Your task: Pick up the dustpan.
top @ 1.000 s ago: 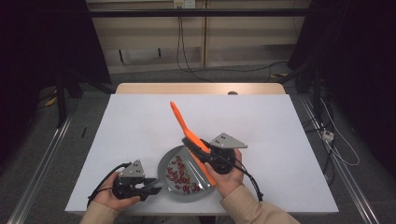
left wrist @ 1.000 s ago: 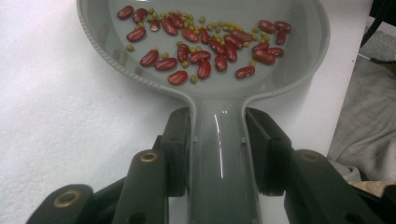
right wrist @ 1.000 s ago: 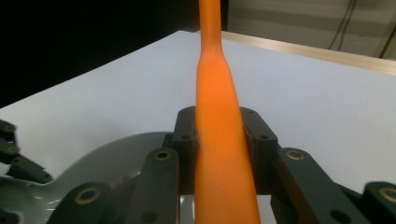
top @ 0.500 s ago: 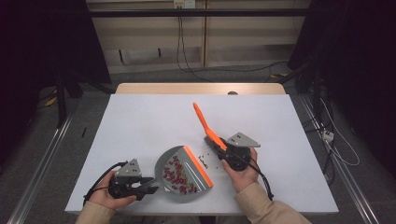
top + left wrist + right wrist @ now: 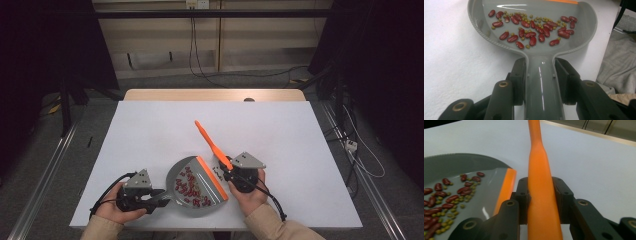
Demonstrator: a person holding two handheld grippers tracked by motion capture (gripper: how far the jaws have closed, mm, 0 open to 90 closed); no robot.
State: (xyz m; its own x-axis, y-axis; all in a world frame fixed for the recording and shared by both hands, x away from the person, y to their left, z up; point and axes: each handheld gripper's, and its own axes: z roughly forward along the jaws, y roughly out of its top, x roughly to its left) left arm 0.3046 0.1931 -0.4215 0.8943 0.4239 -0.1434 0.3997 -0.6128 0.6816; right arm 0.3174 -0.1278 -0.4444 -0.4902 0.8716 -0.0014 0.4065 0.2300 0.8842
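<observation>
Grey dustpan (image 5: 197,187) lying flat near the front edge of the white table (image 5: 150,130), holding a scatter of red beans (image 5: 531,30) and small green beans (image 5: 537,18). The left gripper (image 5: 159,199) pinches the dustpan's handle (image 5: 542,82) between its jaws. The right gripper (image 5: 229,172), just beside the pan's orange lip (image 5: 212,177), clamps the orange handle of a brush (image 5: 210,142), which slants up and away over the table.
</observation>
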